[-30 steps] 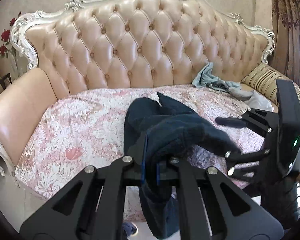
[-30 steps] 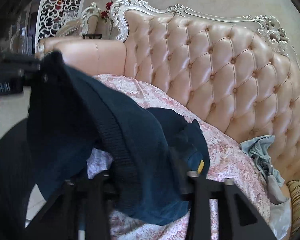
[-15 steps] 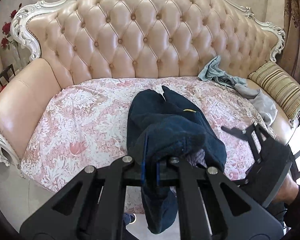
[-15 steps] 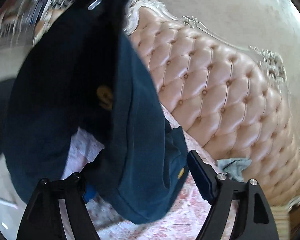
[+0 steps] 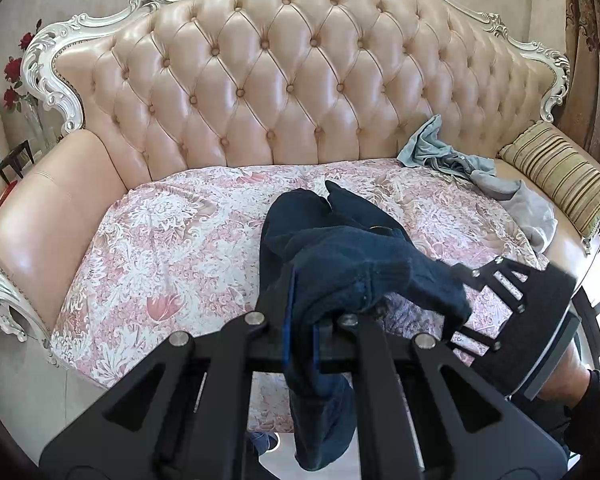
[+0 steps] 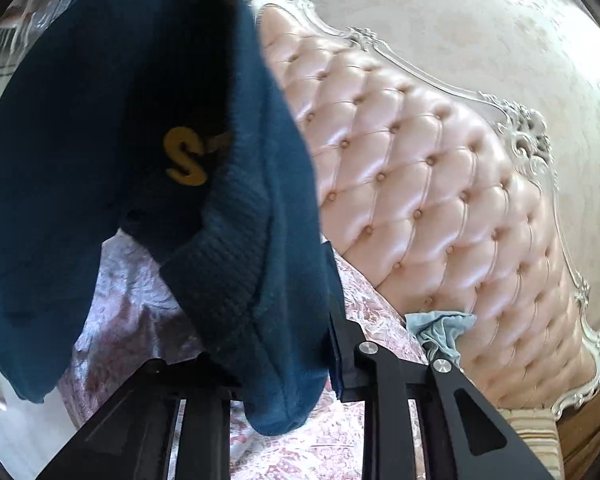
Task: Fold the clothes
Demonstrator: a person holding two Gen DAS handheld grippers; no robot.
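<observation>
A dark navy knit sweater (image 5: 340, 256) with yellow letters (image 6: 184, 160) is lifted off the floral-covered sofa seat (image 5: 160, 248), its far end still lying on the seat. My left gripper (image 5: 302, 320) is shut on a bunched fold of it, and a tail of fabric hangs below the fingers. In the left wrist view my right gripper (image 5: 458, 304) stands at the right with its tips on the sweater's ribbed edge. The jaws of my right gripper (image 6: 272, 360) are closing, with thick sweater fabric filling the gap and pressed by the pads. The cloth hides its left finger.
The tufted pink sofa back (image 5: 280, 80) rises behind the seat. A heap of light blue and grey clothes (image 5: 440, 152) lies at the back right beside a striped cushion (image 5: 556, 172). A padded armrest (image 5: 48, 216) bounds the left. A person's hand (image 5: 560, 380) holds the right gripper.
The right gripper dropped away to the lower right, then came back to the sweater's ribbed edge, and its jaws narrowed around the fabric. The left gripper kept its hold and rose slightly.
</observation>
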